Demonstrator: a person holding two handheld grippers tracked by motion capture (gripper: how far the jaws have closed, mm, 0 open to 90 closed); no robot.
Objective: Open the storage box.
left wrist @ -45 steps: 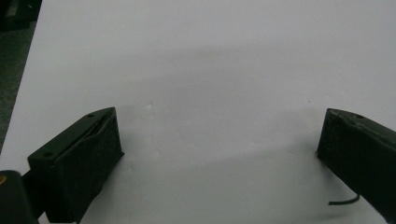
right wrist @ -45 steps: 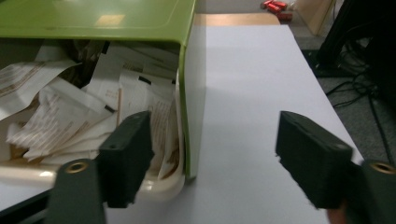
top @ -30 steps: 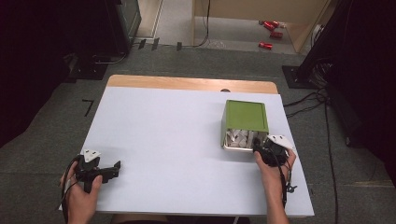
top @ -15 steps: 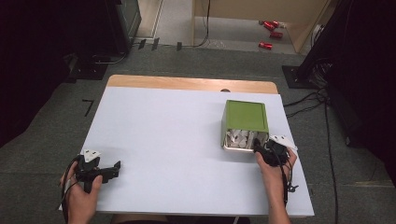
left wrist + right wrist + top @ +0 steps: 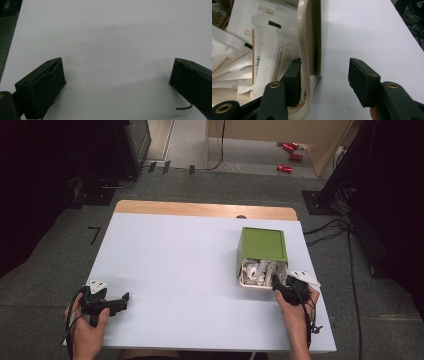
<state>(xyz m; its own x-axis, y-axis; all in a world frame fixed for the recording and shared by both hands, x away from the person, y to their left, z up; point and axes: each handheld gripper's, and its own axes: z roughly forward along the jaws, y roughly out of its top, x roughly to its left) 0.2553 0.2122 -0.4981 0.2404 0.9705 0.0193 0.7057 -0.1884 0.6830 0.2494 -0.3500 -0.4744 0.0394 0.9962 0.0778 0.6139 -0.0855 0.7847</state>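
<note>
the right claw [image 5: 324, 80] has just been closing, jaws astride the green box [image 5: 262, 245] wall, not yet pinching; the box hasn't shifted. the left claw [image 5: 117, 85] gapes empty on the bench [image 5: 175, 260].

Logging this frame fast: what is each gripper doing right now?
Left gripper: open, nothing between its jaws, over the bare white table.
Right gripper: open, jaws straddling the wall of the green box of white sachets, not yet clamped.

Overhead camera faces forward; gripper cameras hug the table [image 5: 200, 270] (shared).
</note>
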